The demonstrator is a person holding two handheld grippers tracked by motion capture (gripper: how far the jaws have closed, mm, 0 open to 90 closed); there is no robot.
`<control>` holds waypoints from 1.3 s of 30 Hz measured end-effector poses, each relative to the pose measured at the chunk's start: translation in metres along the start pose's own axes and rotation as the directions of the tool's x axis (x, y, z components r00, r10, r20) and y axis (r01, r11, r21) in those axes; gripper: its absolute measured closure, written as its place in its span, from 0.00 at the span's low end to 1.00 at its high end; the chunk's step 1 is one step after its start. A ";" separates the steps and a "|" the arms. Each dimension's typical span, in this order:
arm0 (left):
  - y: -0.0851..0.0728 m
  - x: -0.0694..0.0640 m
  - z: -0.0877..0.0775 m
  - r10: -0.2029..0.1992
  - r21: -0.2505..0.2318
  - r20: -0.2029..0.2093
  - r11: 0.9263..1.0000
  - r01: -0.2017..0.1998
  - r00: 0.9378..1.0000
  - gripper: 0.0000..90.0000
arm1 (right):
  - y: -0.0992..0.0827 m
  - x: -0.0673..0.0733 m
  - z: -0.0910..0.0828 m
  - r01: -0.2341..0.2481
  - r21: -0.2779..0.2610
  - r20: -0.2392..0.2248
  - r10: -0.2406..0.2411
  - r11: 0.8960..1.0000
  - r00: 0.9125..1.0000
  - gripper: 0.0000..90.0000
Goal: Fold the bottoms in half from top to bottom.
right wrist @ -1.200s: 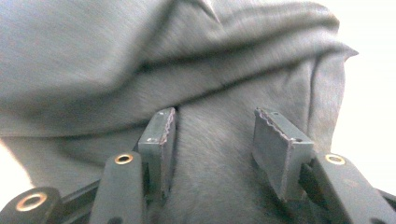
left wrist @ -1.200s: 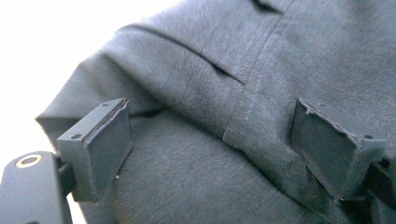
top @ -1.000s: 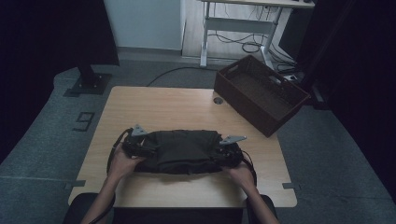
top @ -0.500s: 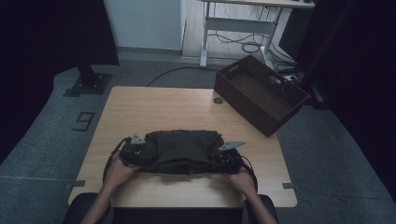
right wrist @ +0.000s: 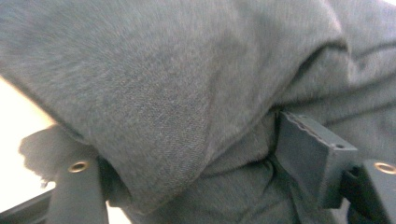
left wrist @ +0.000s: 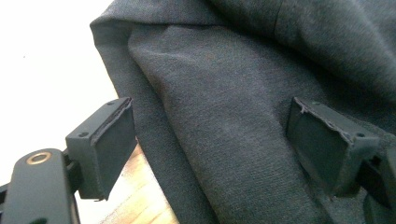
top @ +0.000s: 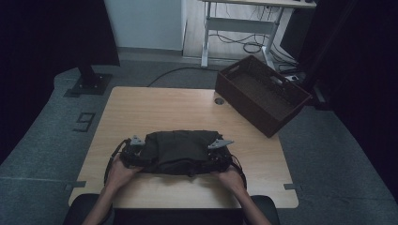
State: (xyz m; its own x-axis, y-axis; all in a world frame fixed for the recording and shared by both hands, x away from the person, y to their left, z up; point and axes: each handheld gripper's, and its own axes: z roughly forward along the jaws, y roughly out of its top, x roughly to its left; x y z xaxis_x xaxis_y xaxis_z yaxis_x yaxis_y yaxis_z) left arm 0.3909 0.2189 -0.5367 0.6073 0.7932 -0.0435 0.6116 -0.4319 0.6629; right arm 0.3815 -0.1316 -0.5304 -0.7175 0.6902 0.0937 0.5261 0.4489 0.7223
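On the near half of the wooden worktop (top: pixel 141 108) lies a dark grey garment (top: pixel 180 151), folded into a thick bundle and set squarely in front of the person. The left gripper (top: pixel 133 153) sits at the bundle's left end and the right gripper (top: pixel 219 157) at its right end, each held in a hand coming in from the near edge. In the left gripper view, the fingers (left wrist: pixel 109 147) stand wide apart, released, with the cloth's folded edge lying between them and the pale worktop showing past the left pad. In the right gripper view, a fold of the garment (right wrist: pixel 154 107) hangs between the fingers (right wrist: pixel 310 154); they have just been opening, and the right pad stands clear of the cloth (the left one is hidden behind the fold). At the far right corner a dark brown basket (top: pixel 263 93) overhangs the worktop's edge, well apart from the bundle. A small round fitting (top: pixel 218 101) is set in the worktop just beside the basket. Beyond, on the floor, stand a desk frame (top: pixel 239 28) with loose cables (top: pixel 248 47) and a dark stand base (top: pixel 87 84).
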 end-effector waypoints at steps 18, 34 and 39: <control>-0.002 0.003 0.001 -0.015 -0.007 -0.019 1.000 0.015 1.000 0.18 | 0.004 -0.012 -0.024 0.004 -0.018 0.175 -0.001 1.000 0.985 0.90; 0.017 -0.018 -0.032 0.039 -0.095 0.018 0.995 -0.037 0.999 0.27 | -0.005 -0.025 -0.044 -0.024 -0.027 0.020 0.025 0.999 0.999 0.49; 0.034 -0.043 -0.052 0.082 -0.135 0.104 0.989 -0.067 0.991 0.28 | -0.013 -0.014 -0.058 -0.040 -0.031 -0.022 0.040 0.999 0.999 0.50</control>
State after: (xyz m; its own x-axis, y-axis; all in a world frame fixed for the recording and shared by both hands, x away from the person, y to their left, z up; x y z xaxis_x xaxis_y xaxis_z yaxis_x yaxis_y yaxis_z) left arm 0.3593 0.1927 -0.4739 0.7045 0.7065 -0.0667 0.4951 -0.4220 0.7595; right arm 0.3586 -0.1801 -0.5015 -0.7058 0.6951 0.1371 0.5400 0.4026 0.7391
